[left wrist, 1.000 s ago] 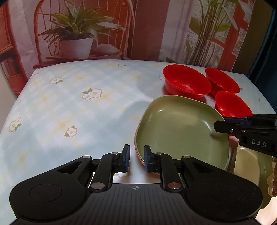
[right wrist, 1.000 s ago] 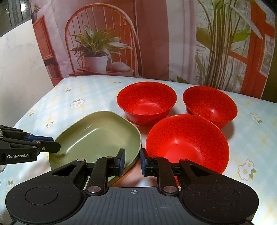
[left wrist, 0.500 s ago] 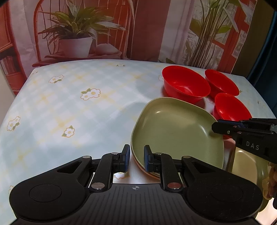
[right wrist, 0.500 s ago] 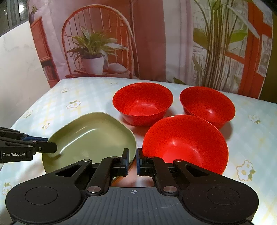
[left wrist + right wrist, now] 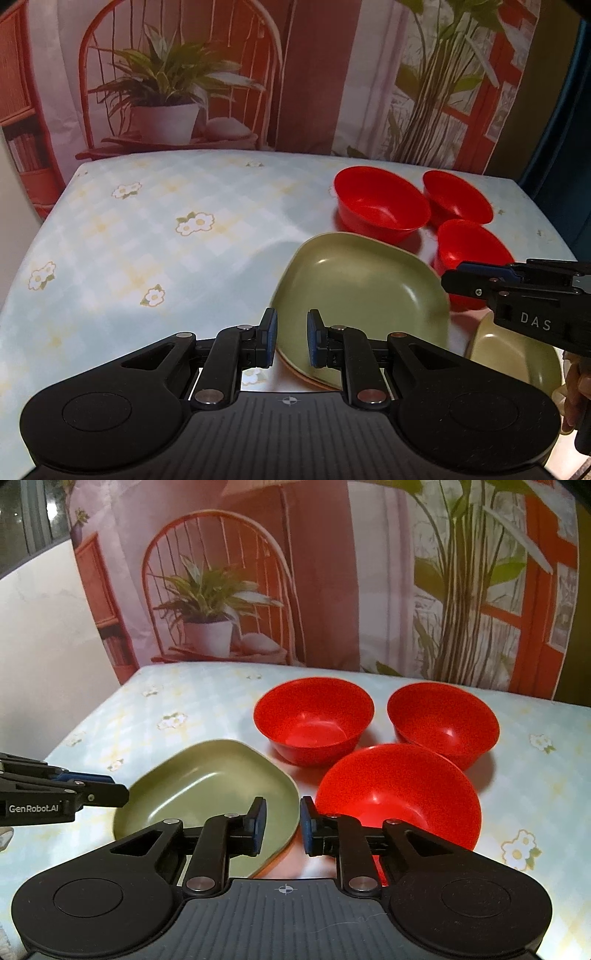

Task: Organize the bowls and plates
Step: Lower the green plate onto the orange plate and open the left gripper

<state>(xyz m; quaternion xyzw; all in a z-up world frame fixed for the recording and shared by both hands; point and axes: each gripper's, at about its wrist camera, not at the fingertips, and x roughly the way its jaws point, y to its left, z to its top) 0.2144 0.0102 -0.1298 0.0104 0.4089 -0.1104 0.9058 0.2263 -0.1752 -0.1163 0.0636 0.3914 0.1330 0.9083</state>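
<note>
A green plate [image 5: 354, 291] lies on the flowered tablecloth, also in the right wrist view [image 5: 210, 786]. My left gripper [image 5: 291, 341] has its jaws a small gap apart around the plate's near rim, not pressing on it. My right gripper [image 5: 281, 825] is open over the plate's right edge, next to the nearest red bowl [image 5: 402, 797]. Two more red bowls [image 5: 314, 720] [image 5: 443, 720] stand behind. A second green dish [image 5: 513, 358] sits at the right under the right gripper's body.
The table [image 5: 147, 236] has a light checked cloth with flowers. A backdrop printed with a chair and potted plant [image 5: 166, 92] hangs behind the far edge. A white wall [image 5: 44, 646] is at the left.
The right gripper's jaws closed partly, then opened wider. The left gripper drew back slightly along the plate's rim; the plate looks slightly shifted.
</note>
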